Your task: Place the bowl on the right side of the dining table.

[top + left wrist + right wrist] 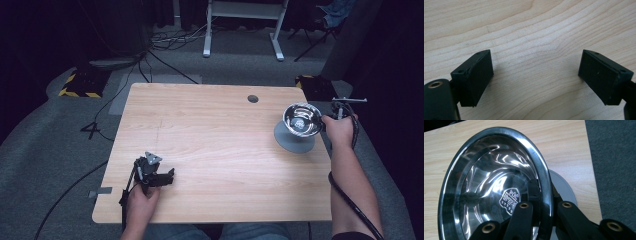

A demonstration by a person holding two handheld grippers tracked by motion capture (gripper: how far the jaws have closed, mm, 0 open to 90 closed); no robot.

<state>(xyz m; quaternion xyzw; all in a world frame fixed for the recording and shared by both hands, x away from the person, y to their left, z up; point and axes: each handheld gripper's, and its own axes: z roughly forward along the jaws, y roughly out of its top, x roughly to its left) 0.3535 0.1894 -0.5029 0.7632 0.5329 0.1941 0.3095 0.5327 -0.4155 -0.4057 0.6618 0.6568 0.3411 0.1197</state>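
Observation:
A shiny steel bowl (pixel 302 119) hangs tilted just above a flat grey disc (pixel 294 140) near the table's right edge. My right gripper (pixel 324 120) is shut on the bowl's rim, one jaw inside and one outside. In the right gripper view the bowl (pixel 494 185) looms large, with a stamped mark on its bottom, and the grey disc (pixel 564 187) peeks out behind it. My left gripper (pixel 167 177) rests low over the front left of the wooden table (pixel 210 135). In the left gripper view its jaws stand wide apart around the gripper's middle (pixel 536 75), with bare wood between them.
A round cable hole (pixel 253 98) lies at the table's back edge. Grey carpet (pixel 614 165) runs right beside the table's right edge. Cables (pixel 165 60), a white desk frame (pixel 245 25) and yellow-black marked plates (pixel 80 85) sit on the floor behind.

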